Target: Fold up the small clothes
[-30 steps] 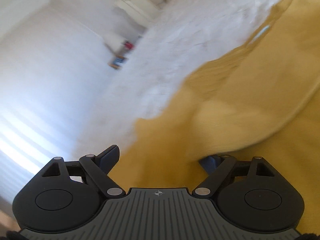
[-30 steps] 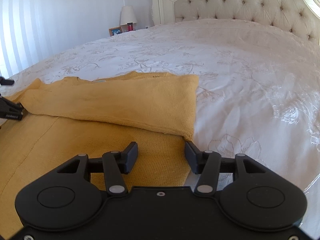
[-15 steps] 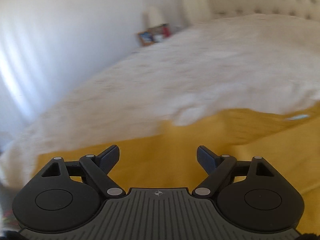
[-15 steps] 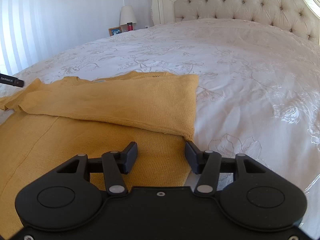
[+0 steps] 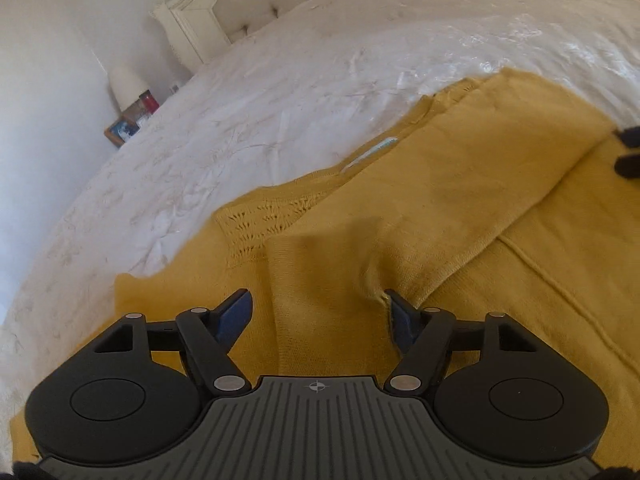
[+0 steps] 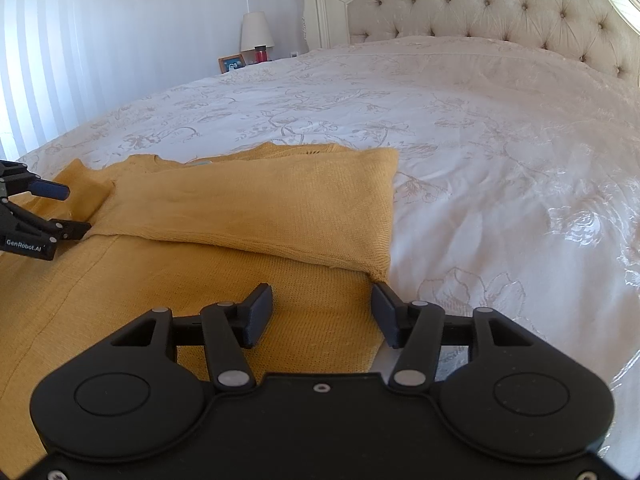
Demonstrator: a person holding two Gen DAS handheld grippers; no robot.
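Observation:
A mustard-yellow knit sweater point(image 6: 248, 208) lies flat on the white bedspread, with one part folded across its upper half. It also fills the left wrist view point(image 5: 460, 208). My left gripper point(image 5: 318, 312) is open and empty, low over the left end of the folded part; it shows at the left edge of the right wrist view point(image 6: 74, 210). My right gripper point(image 6: 322, 304) is open and empty over the sweater's right edge, below the folded corner; its fingertips point(image 5: 628, 152) show at the right edge of the left wrist view.
The white floral bedspread point(image 6: 460, 132) stretches back to a tufted headboard point(image 6: 480, 8). A nightstand with a lamp point(image 6: 256, 32), a red cup and a picture frame point(image 6: 232, 63) stands by the striped wall at the far left.
My left gripper has swung around and come down over the sweater's left end, open all along. The right gripper and the folded sweater have stayed still.

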